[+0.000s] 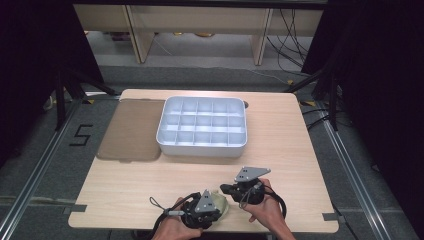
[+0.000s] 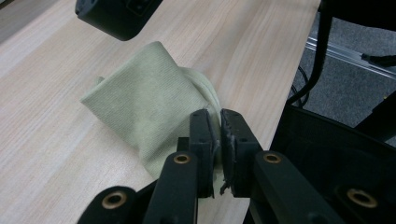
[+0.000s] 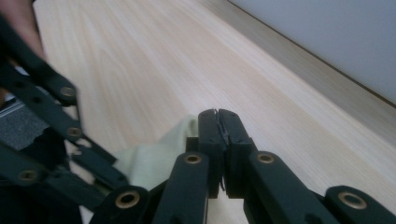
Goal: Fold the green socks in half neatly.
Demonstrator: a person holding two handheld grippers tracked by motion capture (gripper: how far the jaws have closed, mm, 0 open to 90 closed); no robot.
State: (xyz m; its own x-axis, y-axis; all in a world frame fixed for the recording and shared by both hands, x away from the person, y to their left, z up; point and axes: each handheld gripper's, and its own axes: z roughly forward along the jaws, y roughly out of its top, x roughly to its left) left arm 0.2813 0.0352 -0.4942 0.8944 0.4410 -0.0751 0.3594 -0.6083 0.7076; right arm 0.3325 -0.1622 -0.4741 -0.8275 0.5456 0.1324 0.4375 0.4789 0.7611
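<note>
Light wood covered the table (image 1: 150, 180), which stood on a grey floor with dark curtains at both sides. Near the far edge of the table sat a white tray (image 1: 202, 145) split into many small boxes. Just to the left of the tray lay a flat brown lid (image 1: 131, 131), touching the tray's side.

Well apart from the tray, at the near edge of the table, lay a pale green cloth (image 2: 149, 107). It was folded and a little bunched up. Nothing stood between the cloth and the tray, just bare wood.

The left gripper (image 2: 219, 122) was nearest the person, far from the tray. Its jaws were pinched tight on one edge of the cloth, and a thin bit of green showed between them. The rest of the cloth rested on the wood.

The right gripper (image 3: 218, 122) sat just to the right of the cloth, a bit closer to the tray than the left one. Its jaws were pressed together with nothing between them. A corner of the cloth showed behind and to the left of its jaws in the right gripper view. The two grippers were close to each other, and a black cable (image 1: 278, 200) curled by the right hand (image 1: 267, 212).
</note>
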